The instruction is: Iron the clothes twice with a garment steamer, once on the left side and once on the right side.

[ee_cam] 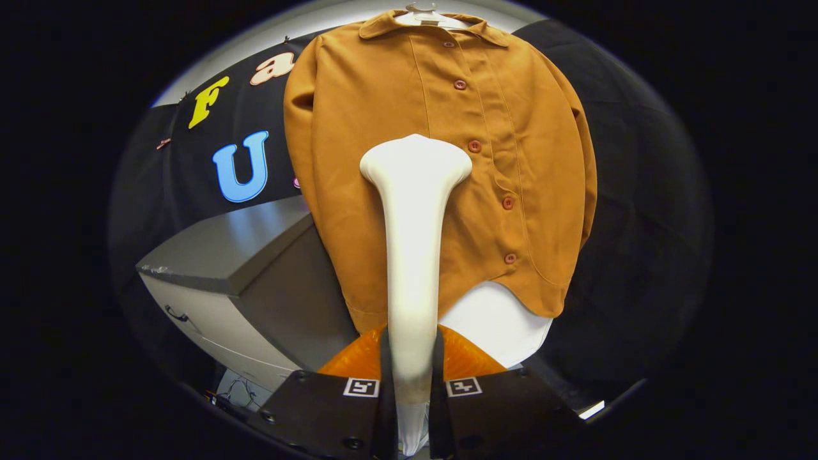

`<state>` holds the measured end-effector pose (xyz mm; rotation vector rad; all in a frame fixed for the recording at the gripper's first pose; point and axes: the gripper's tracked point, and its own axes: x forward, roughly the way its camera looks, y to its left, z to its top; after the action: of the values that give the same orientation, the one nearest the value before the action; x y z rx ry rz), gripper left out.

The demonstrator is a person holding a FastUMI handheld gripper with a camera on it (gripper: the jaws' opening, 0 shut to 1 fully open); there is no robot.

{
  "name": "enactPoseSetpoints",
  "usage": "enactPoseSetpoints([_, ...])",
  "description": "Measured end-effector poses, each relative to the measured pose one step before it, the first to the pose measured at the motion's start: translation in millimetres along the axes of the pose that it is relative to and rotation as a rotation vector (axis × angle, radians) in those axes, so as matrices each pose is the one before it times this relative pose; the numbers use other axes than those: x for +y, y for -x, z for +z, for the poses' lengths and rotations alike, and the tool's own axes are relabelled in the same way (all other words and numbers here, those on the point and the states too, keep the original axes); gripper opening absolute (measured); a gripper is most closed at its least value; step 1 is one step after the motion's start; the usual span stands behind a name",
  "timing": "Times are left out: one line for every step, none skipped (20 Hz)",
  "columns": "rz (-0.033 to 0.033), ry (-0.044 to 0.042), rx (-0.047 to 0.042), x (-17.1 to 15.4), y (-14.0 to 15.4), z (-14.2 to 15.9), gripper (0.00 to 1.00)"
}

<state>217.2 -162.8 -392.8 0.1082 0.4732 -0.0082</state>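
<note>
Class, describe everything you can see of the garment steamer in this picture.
The garment steamer is a smooth, glossy white wand, plastic by its look. Its slim handle rises between the fingers of the gripper, which press it from both sides, and flares into a broad rounded head. It stands nearly upright, its head over the lower middle of the brown shirt, left of the button row; contact cannot be judged. No steam is visible.

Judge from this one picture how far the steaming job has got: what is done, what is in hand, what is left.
Done: the gripper is shut on the steamer, both fingers pressing its handle. In hand: the steamer's head sits against the brown shirt, on the panel beside the button row, about mid-height. Left: one picture cannot show any finished pass, so count both sides as still to do.
</note>
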Motion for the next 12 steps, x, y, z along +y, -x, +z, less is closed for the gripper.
enactPoseSetpoints([-0.00165, -0.00208, 0.01084, -1.87, 0.69, -3.87, 0.23])
enactPoseSetpoints([-0.00119, -0.00419, 0.00773, -1.29, 2.1, -4.38, 0.23])
enactPoseSetpoints([0.00048, -0.00629, 0.00519, -2.25, 3.51, -5.22, 0.23])
enactPoseSetpoints([0.00056, -0.00723, 0.00651, -0.69, 3.91, -4.14, 0.23])
enactPoseSetpoints([0.00078, -0.00484, 0.00314, 0.97, 3.95, -3.87, 0.23])
enactPoseSetpoints([-0.00111, -0.0026, -0.00003, -0.74, 4.2, -2.09, 0.23])
enactPoseSetpoints([-0.0015, -0.00132, 0.00105, -2.35, 4.21, -2.37, 0.23])
enactPoseSetpoints([-0.00076, 0.00046, -0.00193, -1.16, 5.99, -0.81, 0.23])
enactPoseSetpoints([0.00127, 0.00003, -0.00362, -0.49, 8.15, -1.34, 0.23])
enactPoseSetpoints([0.00251, -0.00186, -0.0055, -0.19, 8.38, 0.3, 0.23])
enactPoseSetpoints([0.00271, -0.0015, -0.00969, 0.97, 7.36, 3.03, 0.23])
enactPoseSetpoints([0.00071, -0.00205, -0.0123, 0.16, 7.58, 4.68, 0.23])
